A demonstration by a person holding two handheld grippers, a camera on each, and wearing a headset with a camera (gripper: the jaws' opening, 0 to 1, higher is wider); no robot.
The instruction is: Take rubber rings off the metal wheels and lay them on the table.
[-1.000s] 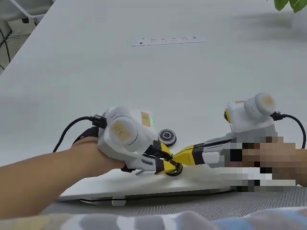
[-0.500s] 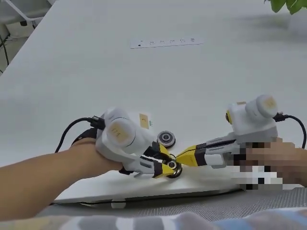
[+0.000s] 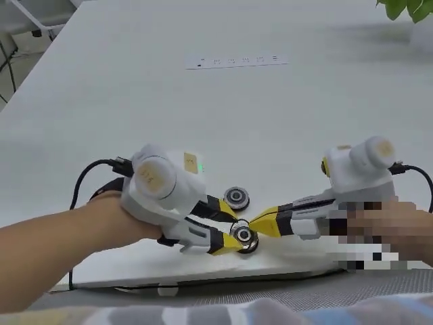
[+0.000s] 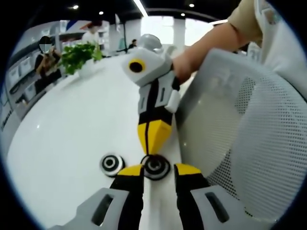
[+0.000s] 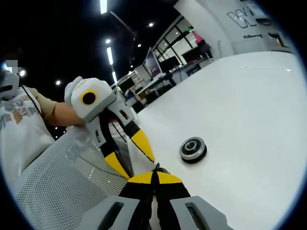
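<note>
The left gripper has its fingers spread, and a wheel lies between their yellow tips, close to both. The right gripper has its fingers pressed together, with the tips against that wheel's rim from the opposite side; whether they nip its ring I cannot tell. The wheel is a bright metal hub inside a dark rubber ring, lying flat near the near edge of the tabletop. A second wheel, alike, lies flat just beyond it, apart from both grippers. There are two wheels, each wearing one ring.
</note>
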